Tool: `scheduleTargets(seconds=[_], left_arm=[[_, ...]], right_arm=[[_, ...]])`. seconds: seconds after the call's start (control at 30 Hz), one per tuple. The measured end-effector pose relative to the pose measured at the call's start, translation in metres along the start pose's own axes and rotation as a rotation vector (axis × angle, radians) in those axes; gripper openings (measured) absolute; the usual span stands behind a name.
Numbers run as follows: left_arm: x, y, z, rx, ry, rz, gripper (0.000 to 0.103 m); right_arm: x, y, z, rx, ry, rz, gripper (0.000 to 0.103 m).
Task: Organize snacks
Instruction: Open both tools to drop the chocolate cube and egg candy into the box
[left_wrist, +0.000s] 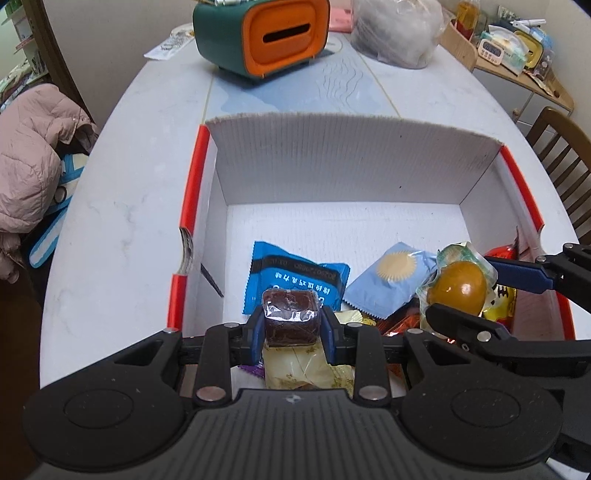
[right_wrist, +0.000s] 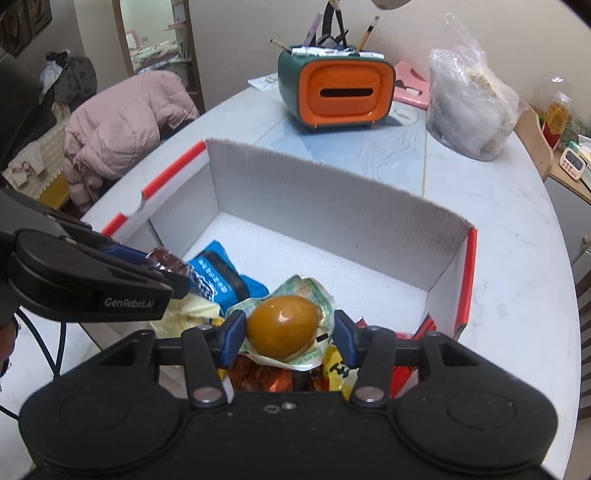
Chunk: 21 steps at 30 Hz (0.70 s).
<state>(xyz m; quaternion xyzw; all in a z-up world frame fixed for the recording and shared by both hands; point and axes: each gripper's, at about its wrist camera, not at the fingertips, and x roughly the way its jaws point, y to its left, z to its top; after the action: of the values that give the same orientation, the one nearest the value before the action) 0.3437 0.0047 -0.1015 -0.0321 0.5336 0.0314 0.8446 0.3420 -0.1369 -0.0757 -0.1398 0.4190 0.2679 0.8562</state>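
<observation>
A white cardboard box (left_wrist: 332, 166) with red edges sits on the table and holds several snacks at its near end. My left gripper (left_wrist: 291, 325) is shut on a dark brown wrapped cake (left_wrist: 290, 314), held above the pile. My right gripper (right_wrist: 288, 332) is shut on a packaged brown braised egg (right_wrist: 282, 326), which also shows in the left wrist view (left_wrist: 460, 288). A blue packet (left_wrist: 291, 273) and a light blue packet with a sun (left_wrist: 391, 277) lie in the box. The left gripper (right_wrist: 162, 269) shows at the left of the right wrist view.
A green and orange tissue box (left_wrist: 266, 33) stands at the table's far end, next to a clear plastic bag (left_wrist: 399, 29). A pink jacket (left_wrist: 33, 155) lies on a seat to the left. A wooden chair (left_wrist: 557, 147) stands to the right.
</observation>
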Motion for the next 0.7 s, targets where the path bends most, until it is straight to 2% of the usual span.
scheduleTargets(seconds=[0.3,0.4,0.53,0.6,0.63,0.67,0.7], left_arm=[[0.008,0.001,0.000,-0.007,0.008,-0.002,0.030],[0.006,0.001,-0.001,-0.009,0.002,-0.003,0.030],[-0.001,0.001,-0.005,-0.006,-0.013,-0.004,0.030],[-0.007,0.002,-0.006,-0.009,-0.022,-0.010,0.031],[-0.010,0.003,-0.006,-0.010,-0.031,-0.015,0.032],[-0.014,0.003,-0.007,-0.009,-0.038,-0.019,0.034],[-0.018,0.003,-0.008,-0.008,-0.046,-0.023,0.045]], right_arm=[[0.006,-0.002,-0.005,0.008,0.017,0.010,0.051],[0.006,-0.001,-0.004,0.016,0.019,0.003,0.056],[0.001,-0.003,-0.005,0.030,0.004,0.006,0.063],[-0.004,-0.004,-0.005,0.039,-0.008,0.011,0.070],[-0.006,-0.003,-0.006,0.039,-0.015,0.012,0.078],[-0.009,-0.003,-0.006,0.037,-0.023,0.011,0.082],[-0.012,-0.002,-0.007,0.036,-0.030,0.010,0.082]])
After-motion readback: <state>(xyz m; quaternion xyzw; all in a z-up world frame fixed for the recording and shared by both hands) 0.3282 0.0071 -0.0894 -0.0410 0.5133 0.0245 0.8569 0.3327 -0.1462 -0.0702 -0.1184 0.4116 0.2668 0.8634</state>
